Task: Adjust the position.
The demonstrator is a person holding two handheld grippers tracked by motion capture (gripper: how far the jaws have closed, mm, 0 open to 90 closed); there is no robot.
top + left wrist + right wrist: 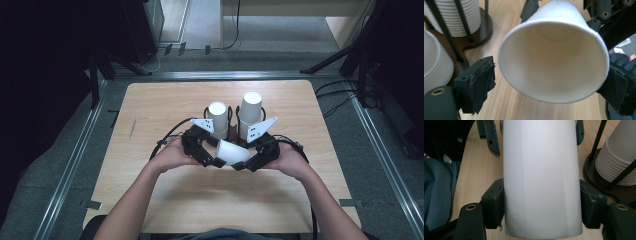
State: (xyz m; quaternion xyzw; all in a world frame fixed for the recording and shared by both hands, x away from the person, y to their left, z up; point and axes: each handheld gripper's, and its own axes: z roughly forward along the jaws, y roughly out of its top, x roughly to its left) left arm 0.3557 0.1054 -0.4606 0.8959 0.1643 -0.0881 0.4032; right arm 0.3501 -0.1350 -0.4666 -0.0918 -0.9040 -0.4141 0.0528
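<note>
A white paper cup [232, 151] lies on its side just above the wooden table [160, 105], between both grippers. My right gripper [246, 164] holds it by the lower body. In the right gripper view the pads [495, 205] press both sides of the cup [541, 177], so my right gripper [541, 207] is shut on it. The cup's open mouth [554, 60] faces my left gripper [551, 88]. That gripper's jaws straddle the rim, and a thin gap shows beside the left pad [481, 82]. My left gripper [214, 159] is open.
Two stacks of white cups stand upside down in dark wire holders just behind the grippers, one at the left [218, 117] and one at the right [250, 112]. In the left gripper view a holder base [482, 27] sits close. Metal rails [75, 165] border the table.
</note>
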